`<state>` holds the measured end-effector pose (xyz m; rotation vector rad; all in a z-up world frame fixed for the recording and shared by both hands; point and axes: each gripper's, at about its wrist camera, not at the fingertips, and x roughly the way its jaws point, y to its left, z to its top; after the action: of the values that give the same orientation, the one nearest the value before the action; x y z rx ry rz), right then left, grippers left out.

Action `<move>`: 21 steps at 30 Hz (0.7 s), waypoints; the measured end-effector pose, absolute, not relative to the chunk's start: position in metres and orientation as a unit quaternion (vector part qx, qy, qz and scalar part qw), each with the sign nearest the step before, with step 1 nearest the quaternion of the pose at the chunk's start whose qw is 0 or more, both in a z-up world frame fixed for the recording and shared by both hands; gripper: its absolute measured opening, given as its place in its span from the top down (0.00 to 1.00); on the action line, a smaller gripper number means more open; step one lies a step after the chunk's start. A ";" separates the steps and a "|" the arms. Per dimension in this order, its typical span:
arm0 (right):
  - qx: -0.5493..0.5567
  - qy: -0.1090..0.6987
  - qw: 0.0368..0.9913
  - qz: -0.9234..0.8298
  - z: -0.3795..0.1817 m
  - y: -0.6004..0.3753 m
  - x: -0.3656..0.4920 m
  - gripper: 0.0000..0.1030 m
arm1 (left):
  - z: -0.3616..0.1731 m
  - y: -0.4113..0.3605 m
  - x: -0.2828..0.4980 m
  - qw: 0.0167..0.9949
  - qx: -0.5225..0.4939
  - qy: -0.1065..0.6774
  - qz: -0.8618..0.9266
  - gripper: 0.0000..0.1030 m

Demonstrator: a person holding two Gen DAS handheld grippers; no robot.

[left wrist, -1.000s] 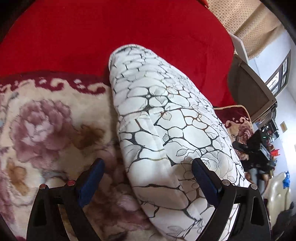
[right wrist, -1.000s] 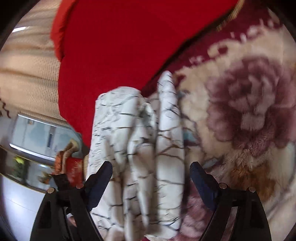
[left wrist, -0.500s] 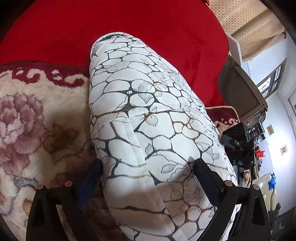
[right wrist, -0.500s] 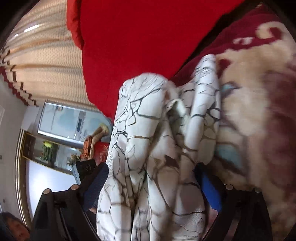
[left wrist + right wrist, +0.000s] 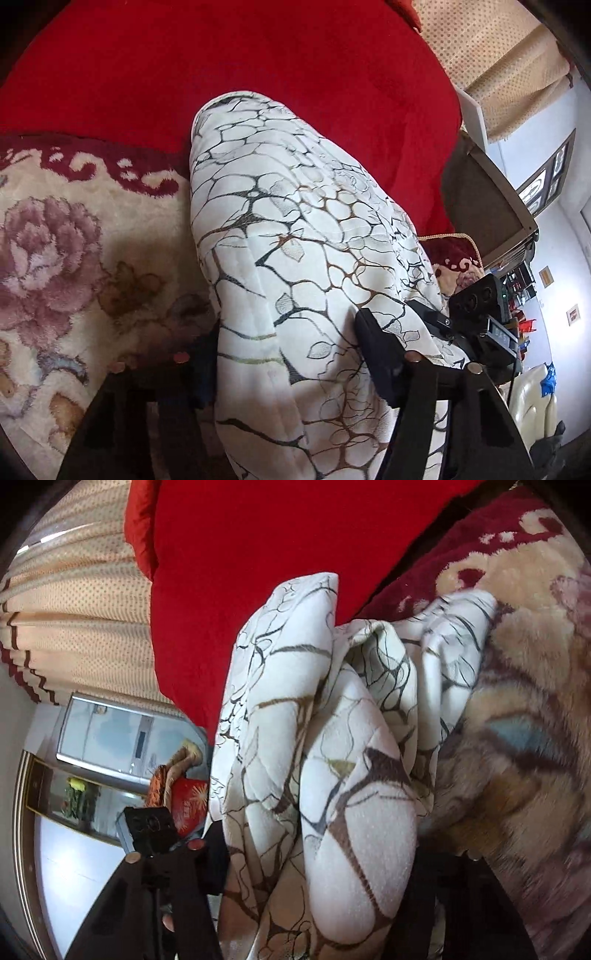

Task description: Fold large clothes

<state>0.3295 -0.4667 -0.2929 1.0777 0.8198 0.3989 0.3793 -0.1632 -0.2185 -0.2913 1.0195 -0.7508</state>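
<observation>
A folded white garment (image 5: 295, 240) with a dark crackle print lies as a thick roll on a floral plush blanket (image 5: 74, 240). It fills the gap of my left gripper (image 5: 291, 362), whose jaws are closing; one finger (image 5: 376, 354) dents the cloth and the other presses its left edge. From the other end, the garment (image 5: 332, 738) shows bunched layers. My right gripper (image 5: 325, 860) is closing on those layers too, its left finger (image 5: 214, 849) against the cloth and its right finger mostly hidden behind it. The right gripper's black body (image 5: 476, 306) shows at the roll's far end.
A red blanket (image 5: 258, 74) covers the surface beyond the garment. Beige dotted curtains (image 5: 74, 609) hang behind. A grey chair or panel (image 5: 480, 206) stands at the right, and a pale appliance (image 5: 110, 734) and a mirror-edged cabinet (image 5: 48, 812) lie off to the left.
Both grippers have pushed forward over the ends of the rolled garment. Their jaws, wide a moment ago, have narrowed onto the cloth. The right one travelled further.
</observation>
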 end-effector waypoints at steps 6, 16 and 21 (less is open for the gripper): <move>0.495 0.346 0.768 0.211 -0.267 -0.445 0.317 0.46 | -0.190 -0.141 0.361 0.811 -0.138 0.442 -0.357 0.39; 0.475 0.365 0.762 0.244 -0.270 -0.407 0.306 0.47 | -0.181 -0.126 0.345 0.849 -0.050 0.447 -0.276 0.39; 0.493 0.396 0.743 0.218 -0.316 -0.414 0.315 0.47 | -0.215 -0.144 0.363 0.841 -0.010 0.493 -0.224 0.31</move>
<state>0.3149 -0.4140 -0.3163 1.0805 0.8680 0.4770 0.3633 -0.1440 -0.2147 -0.0204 1.0414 -0.4740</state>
